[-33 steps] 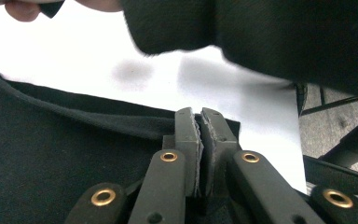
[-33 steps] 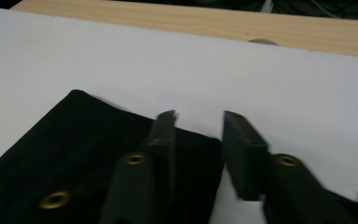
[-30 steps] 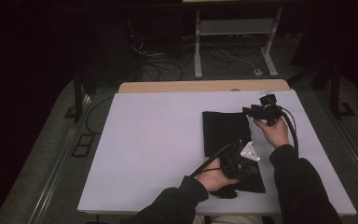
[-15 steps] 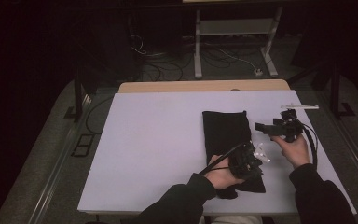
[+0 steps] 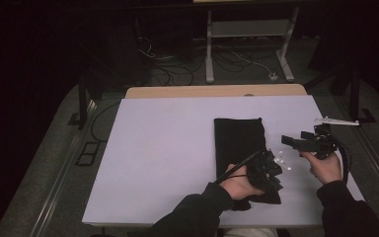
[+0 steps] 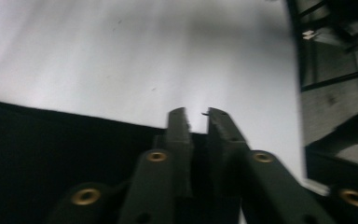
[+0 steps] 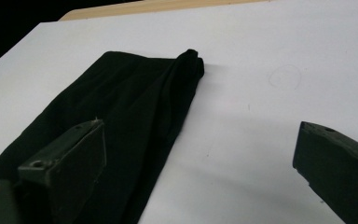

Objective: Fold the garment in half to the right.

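The cloth (image 5: 242, 148) lies right of centre on the table (image 5: 168, 148). The left gripper (image 5: 271, 170) sits on its lower end; the right gripper (image 5: 296, 143) hangs just right.

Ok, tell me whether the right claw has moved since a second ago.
Yes. The right claw has swung off the folded black cloth toward the white table's right edge; its jaws have just been opening, nothing between them.

No legible text or labels.

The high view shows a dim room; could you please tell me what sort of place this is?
Probably a lab or recording workspace: a white-topped work table bearing a black folded cloth, loose cables on the floor, and a grey metal stand behind.
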Demonstrator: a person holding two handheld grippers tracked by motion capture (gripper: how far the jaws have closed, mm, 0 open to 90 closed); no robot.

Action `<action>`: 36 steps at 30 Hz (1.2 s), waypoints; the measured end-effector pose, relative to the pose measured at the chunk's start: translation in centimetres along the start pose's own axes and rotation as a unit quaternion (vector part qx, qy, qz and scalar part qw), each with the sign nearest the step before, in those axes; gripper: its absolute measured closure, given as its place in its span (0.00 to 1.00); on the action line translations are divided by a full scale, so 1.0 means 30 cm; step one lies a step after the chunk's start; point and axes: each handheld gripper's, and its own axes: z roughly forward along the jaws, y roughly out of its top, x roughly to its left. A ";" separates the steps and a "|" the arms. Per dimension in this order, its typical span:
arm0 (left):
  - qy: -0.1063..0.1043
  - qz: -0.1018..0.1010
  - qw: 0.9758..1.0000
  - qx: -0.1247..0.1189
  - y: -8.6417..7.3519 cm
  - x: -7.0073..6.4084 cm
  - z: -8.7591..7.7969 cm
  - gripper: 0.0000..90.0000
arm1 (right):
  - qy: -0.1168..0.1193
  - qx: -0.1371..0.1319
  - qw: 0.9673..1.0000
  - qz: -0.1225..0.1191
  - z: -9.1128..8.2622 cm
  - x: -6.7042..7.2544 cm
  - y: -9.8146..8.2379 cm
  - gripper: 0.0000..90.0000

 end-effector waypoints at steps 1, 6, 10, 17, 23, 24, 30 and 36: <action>0.003 -0.002 1.000 -0.004 0.001 0.001 -0.011 0.72 | 0.001 0.000 1.000 -0.003 -0.001 0.000 -0.002 0.01; -0.011 -0.027 0.999 -0.016 -0.007 0.027 -0.071 0.47 | 0.000 0.008 1.000 -0.011 -0.004 0.009 -0.009 0.00; -0.001 -0.042 0.998 -0.039 -0.025 0.047 -0.113 0.25 | -0.002 0.012 1.000 -0.023 -0.009 0.019 -0.014 0.00; -0.006 -0.060 0.997 -0.053 -0.050 0.076 -0.150 0.00 | 0.005 0.021 0.999 -0.039 -0.022 0.032 -0.022 0.00; 0.007 -0.051 0.997 -0.057 -0.071 0.080 -0.174 0.00 | 0.009 0.015 0.999 -0.045 -0.045 0.042 -0.025 0.00; 0.010 -0.049 0.997 -0.058 -0.075 0.081 -0.178 0.00 | 0.009 0.013 0.999 -0.047 -0.050 0.043 -0.026 0.00; 0.027 -0.051 0.996 -0.065 -0.103 0.091 -0.201 0.00 | 0.010 0.008 0.999 -0.049 -0.077 0.049 -0.036 0.00; 0.043 -0.050 0.995 -0.075 -0.135 0.100 -0.234 0.00 | 0.015 0.004 0.999 -0.051 -0.096 0.063 -0.044 0.00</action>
